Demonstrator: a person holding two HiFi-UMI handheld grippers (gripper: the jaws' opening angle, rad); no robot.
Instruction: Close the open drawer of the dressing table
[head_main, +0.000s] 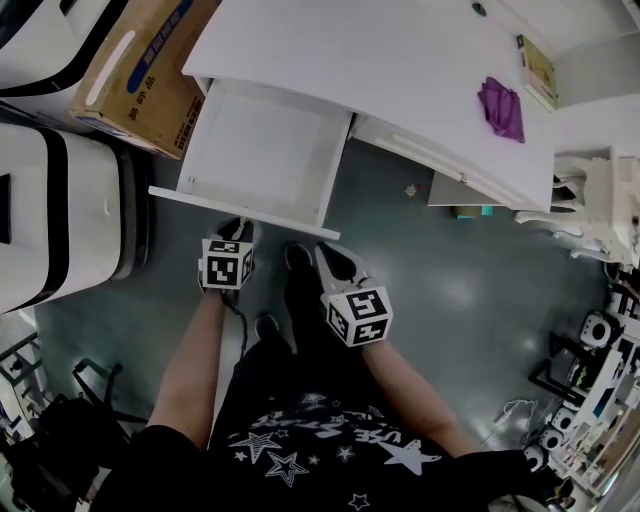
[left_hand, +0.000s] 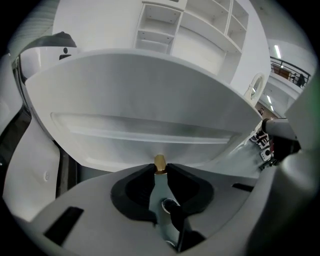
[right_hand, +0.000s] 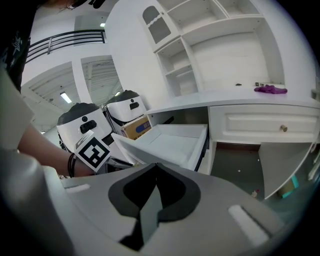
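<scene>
The white dressing table (head_main: 400, 70) has its left drawer (head_main: 262, 150) pulled out, with nothing inside. In the head view my left gripper (head_main: 232, 232) sits at the middle of the drawer's front panel (head_main: 190, 198). In the left gripper view the jaws (left_hand: 159, 168) are pinched on the small brass drawer knob (left_hand: 159, 161), under the front panel (left_hand: 150, 115). My right gripper (head_main: 335, 262) hangs just off the drawer's right corner, touching nothing. In the right gripper view its jaws (right_hand: 156, 166) meet at the tips, and the open drawer (right_hand: 172, 142) lies ahead of them.
A purple cloth (head_main: 502, 108) and a book (head_main: 537, 70) lie on the tabletop. A cardboard box (head_main: 140, 80) and white rounded machines (head_main: 60, 210) stand left of the drawer. A closed drawer with a knob (right_hand: 283, 128) is to the right. The person's legs are below the grippers.
</scene>
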